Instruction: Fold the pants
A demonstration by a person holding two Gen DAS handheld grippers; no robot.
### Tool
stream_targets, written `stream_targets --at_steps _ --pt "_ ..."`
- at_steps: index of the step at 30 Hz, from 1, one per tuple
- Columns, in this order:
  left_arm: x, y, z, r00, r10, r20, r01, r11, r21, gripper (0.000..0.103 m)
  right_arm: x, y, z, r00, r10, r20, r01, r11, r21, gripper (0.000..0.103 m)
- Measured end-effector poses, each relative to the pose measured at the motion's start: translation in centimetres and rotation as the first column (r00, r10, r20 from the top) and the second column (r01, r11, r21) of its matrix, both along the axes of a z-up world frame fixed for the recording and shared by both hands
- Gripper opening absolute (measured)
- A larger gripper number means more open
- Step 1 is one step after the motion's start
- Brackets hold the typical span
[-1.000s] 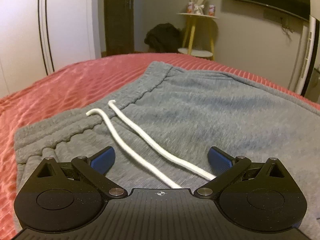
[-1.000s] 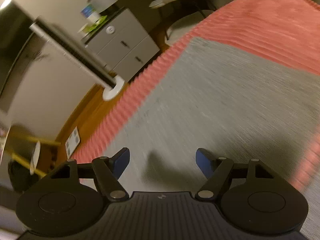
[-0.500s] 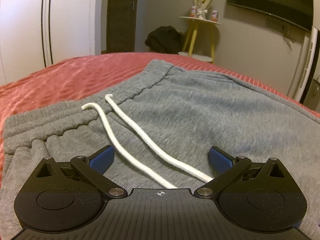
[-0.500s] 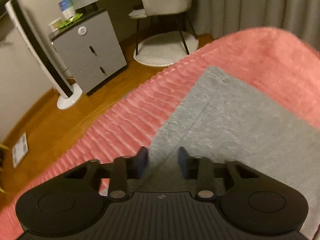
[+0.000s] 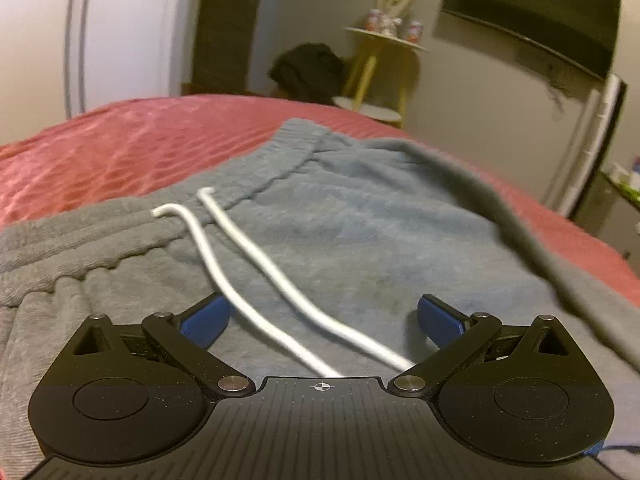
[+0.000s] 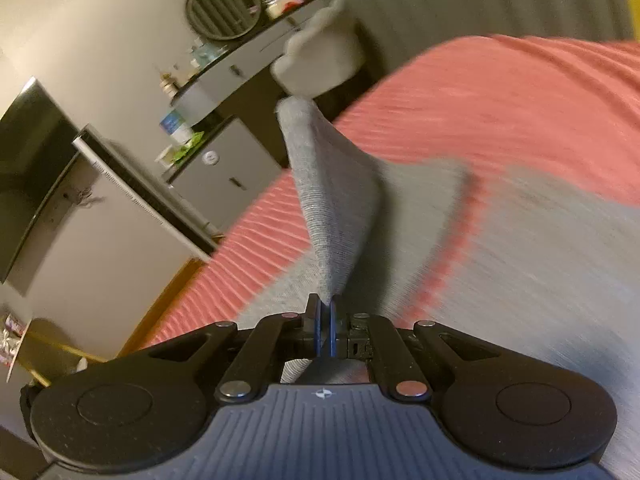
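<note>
Grey sweatpants (image 5: 360,232) lie on a red ribbed bedspread (image 5: 120,160), waistband at the far side, two white drawstrings (image 5: 256,280) running toward me. My left gripper (image 5: 320,320) is open and empty, low over the pants just below the waistband, a drawstring between its fingers. In the right wrist view my right gripper (image 6: 325,320) is shut on the edge of a pant leg (image 6: 332,208), which rises in a lifted fold above the bedspread (image 6: 520,112). The rest of the leg (image 6: 540,264) lies flat at right.
Beyond the bed's far edge stand a yellow side table (image 5: 384,64), a dark bag (image 5: 308,68), a wall TV (image 5: 532,12) and white wardrobe doors (image 5: 100,32). The right wrist view shows a grey drawer cabinet (image 6: 228,168), a chair (image 6: 320,52) and wooden floor (image 6: 168,304).
My right gripper closed on the pant leg's edge and lifted it into a raised fold. In the left view, the pants' right edge has risen. My left gripper stayed open and shifted slightly.
</note>
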State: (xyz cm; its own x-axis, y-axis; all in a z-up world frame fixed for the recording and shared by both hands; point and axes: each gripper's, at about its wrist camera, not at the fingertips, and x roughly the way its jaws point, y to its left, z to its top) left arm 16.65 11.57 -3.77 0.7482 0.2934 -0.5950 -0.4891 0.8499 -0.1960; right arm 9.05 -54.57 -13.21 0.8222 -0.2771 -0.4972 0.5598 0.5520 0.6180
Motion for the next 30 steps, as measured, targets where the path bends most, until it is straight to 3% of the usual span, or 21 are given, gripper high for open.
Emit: stream_targets --at_steps 2,4,6,8,11,12,16,18,20,22,23,24,27,30 --pt "0.0 0.0 1.6 0.997 -0.069 0.035 0.073 0.992 -0.099 0.102 -0.7 -0.4 -1.5 1.0 -0.003 -0.009 0.003 0.999 0.041 0.005" --pt "0.0 -0.1 3.3 0.986 -0.12 0.12 0.142 0.969 -0.2 0.102 -0.6 -1.2 -1.8 0.999 0.021 0.029 -0.023 0.998 0.06 0.011" --pt "1.1 -0.3 4.7 0.968 -0.175 0.18 0.217 0.944 -0.247 0.102 -0.6 -1.9 -1.7 0.996 0.026 0.083 -0.033 0.996 0.081 0.017" --pt "3.9 -0.6 5.4 0.95 -0.248 0.19 0.295 0.914 -0.28 0.102 -0.1 -2.2 -1.8 0.992 0.013 0.125 -0.027 0.993 0.112 0.028" --pt "9.6 -1.0 5.2 0.938 -0.322 0.129 0.347 0.873 -0.342 0.093 0.4 -2.8 -3.2 0.994 0.011 0.109 -0.029 0.986 0.166 0.03" --pt "11.2 -1.0 5.0 0.936 -0.334 0.107 0.35 0.866 -0.356 0.085 0.6 -3.2 -3.7 0.994 0.009 0.11 -0.03 0.982 0.186 0.03" --pt "16.8 -1.0 2.9 0.949 -0.315 -0.002 0.282 0.852 -0.441 0.073 0.7 -4.5 -4.5 0.989 -0.006 0.145 -0.031 0.969 0.247 0.02" --pt "18.7 -0.7 1.9 0.959 -0.281 -0.044 0.225 0.844 -0.487 0.056 0.6 -5.0 -4.8 0.989 -0.021 0.148 -0.019 0.965 0.263 0.02" --pt "19.8 -0.4 1.0 0.961 -0.274 -0.046 0.207 0.816 -0.54 0.053 0.8 -5.4 -5.0 0.988 -0.016 0.154 -0.023 0.968 0.25 0.02" --pt "20.7 0.0 -0.1 0.963 -0.26 -0.069 0.17 0.787 -0.593 0.015 1.3 -5.6 -5.2 0.988 -0.009 0.151 -0.028 0.97 0.241 0.017" --pt "20.8 0.2 -0.4 0.963 -0.257 -0.079 0.156 0.772 -0.616 0.008 1.4 -5.7 -5.3 0.988 -0.001 0.153 -0.036 0.97 0.24 0.01" --pt "20.5 0.4 -0.4 0.964 -0.255 -0.073 0.155 0.766 -0.624 0.007 1.5 -5.8 -5.3 0.989 0.002 0.151 -0.039 0.969 0.242 0.01" --pt "18.5 0.4 1.6 0.964 -0.265 -0.015 0.207 0.787 -0.581 0.007 0.5 -6.0 -4.7 0.985 -0.003 0.175 -0.044 0.964 0.263 0.007" --pt "14.7 0.8 5.3 0.955 -0.292 0.046 0.267 0.786 -0.558 0.007 -0.8 -6.2 -2.9 0.978 0.003 0.209 -0.059 0.963 0.263 0.005"
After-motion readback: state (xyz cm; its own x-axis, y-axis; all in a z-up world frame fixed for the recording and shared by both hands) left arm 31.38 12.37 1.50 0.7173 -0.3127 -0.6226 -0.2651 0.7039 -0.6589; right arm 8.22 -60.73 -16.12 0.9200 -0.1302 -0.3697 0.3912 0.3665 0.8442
